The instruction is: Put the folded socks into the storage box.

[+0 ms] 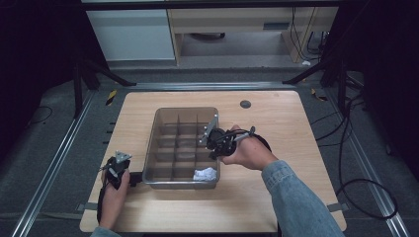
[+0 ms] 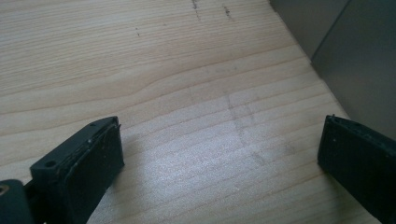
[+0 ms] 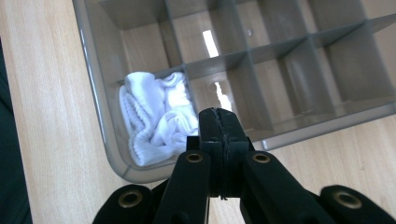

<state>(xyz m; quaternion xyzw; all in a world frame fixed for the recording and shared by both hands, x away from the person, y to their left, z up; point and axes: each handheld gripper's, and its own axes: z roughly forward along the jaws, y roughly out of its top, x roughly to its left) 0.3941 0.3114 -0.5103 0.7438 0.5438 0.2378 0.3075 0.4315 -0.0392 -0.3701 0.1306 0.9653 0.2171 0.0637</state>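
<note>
A clear grey tray with several compartments sits in the middle of the wooden table. A crumpled white sock lies in its near right corner compartment. My right gripper hovers over the tray's right side, shut with nothing in it. In the right gripper view its closed jaws point down at the tray, just beside the sock. My left gripper rests low by the tray's near left corner. In the left gripper view it is open over bare wood, with the tray wall close ahead.
A small dark round disc sits in the tabletop behind the tray. Bare wood lies to the right of the tray and along the near edge. Metal rails and cables run on the floor beside the table.
</note>
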